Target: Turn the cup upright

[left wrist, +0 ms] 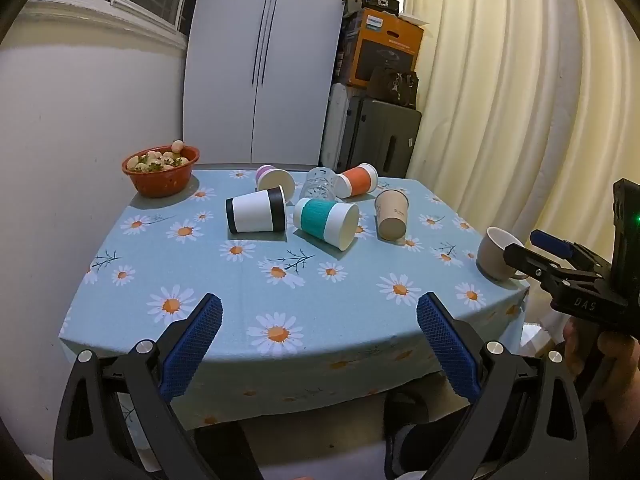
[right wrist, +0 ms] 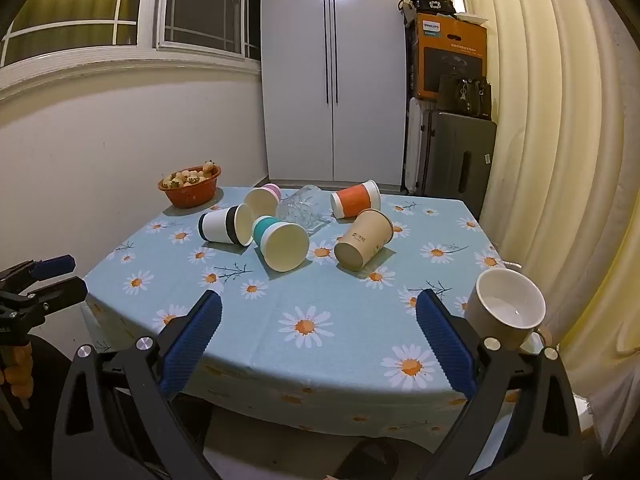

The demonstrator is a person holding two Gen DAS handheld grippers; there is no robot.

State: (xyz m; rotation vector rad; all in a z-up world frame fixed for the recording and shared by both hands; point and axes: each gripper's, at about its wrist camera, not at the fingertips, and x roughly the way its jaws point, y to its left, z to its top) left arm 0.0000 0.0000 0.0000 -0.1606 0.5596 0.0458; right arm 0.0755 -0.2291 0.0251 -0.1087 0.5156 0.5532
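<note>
Your left gripper (left wrist: pixel 319 312) is spread wide with nothing between its blue pads (left wrist: pixel 192 344), hovering over the near edge of the table (left wrist: pixel 304 292); your right gripper (right wrist: pixel 319 312) is likewise spread and empty, low at the same edge. From the right wrist view, the beige mug (right wrist: pixel 505 309) stands upright at about 2 o'clock, just beside the right pad; the tipped cups lie well apart from you at 12 o'clock. The teal-banded cup (right wrist: pixel 280 242) lies on its side, mouth toward you; the black-banded cup (right wrist: pixel 225 225) lies at its 10 o'clock; the tan cup (right wrist: pixel 363 239) lies at 1 o'clock (base toward you). Farther back lie the orange cup (right wrist: pixel 355 199), the pink cup (right wrist: pixel 262 198) and a clear glass (right wrist: pixel 299 209); a red bowl (right wrist: pixel 190 187) sits at 11 o'clock.
</note>
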